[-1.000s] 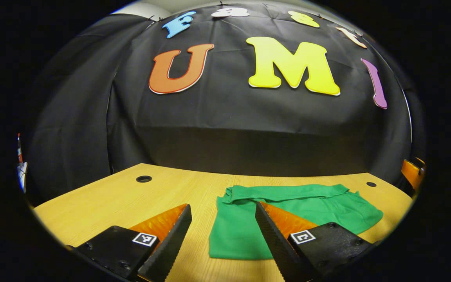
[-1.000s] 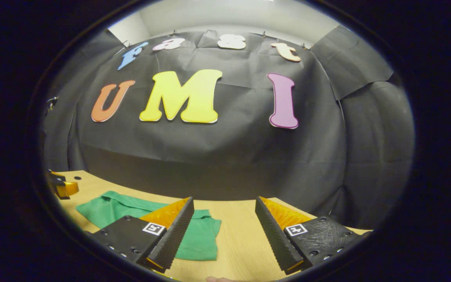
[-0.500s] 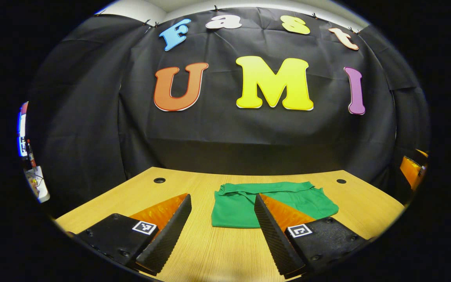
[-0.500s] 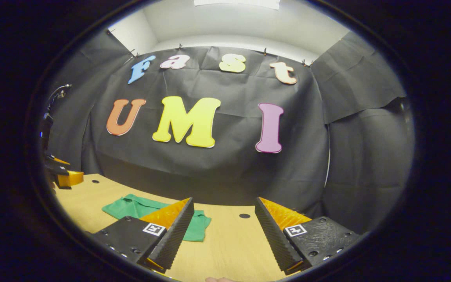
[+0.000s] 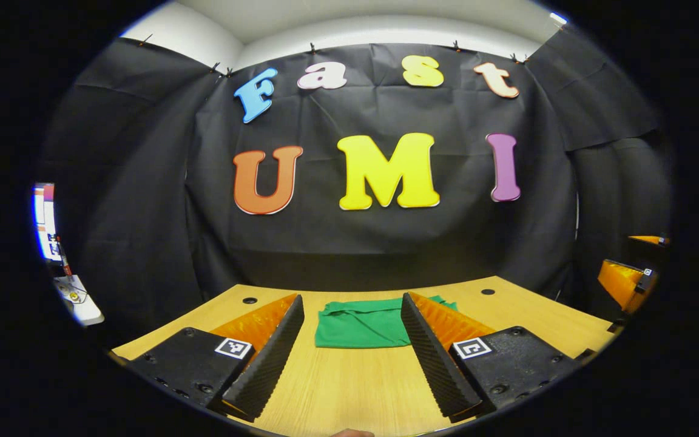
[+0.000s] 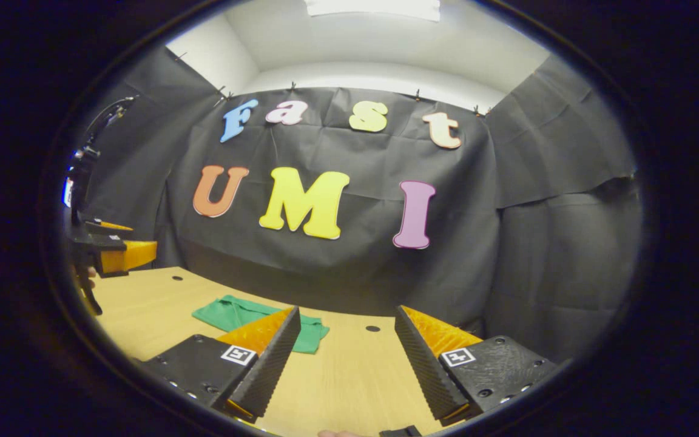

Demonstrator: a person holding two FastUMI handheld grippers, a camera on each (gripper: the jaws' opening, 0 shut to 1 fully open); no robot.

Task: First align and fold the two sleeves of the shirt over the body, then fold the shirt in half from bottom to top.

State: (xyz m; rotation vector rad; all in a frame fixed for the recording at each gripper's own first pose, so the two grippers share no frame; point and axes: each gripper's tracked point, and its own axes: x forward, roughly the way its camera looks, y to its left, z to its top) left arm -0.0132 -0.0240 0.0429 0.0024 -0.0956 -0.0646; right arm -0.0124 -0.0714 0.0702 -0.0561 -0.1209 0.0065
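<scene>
Green shirt [image 5: 358, 325] lies as a compact folded rectangle toward the far edge of the wooden bench [image 5: 355, 388], so I judge both folds done, though at this range I can't check how neatly. Next calls for nothing beyond holding clear. My left tongs [image 5: 352, 358] and right tongs [image 6: 343, 364] both stand apart, empty, well short of it, on its near side.

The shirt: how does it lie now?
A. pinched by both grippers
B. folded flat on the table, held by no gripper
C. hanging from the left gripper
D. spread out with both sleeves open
B: the shirt lies as a compact fold on the table, and both the left gripper and the right gripper are open and apart from it.
</scene>
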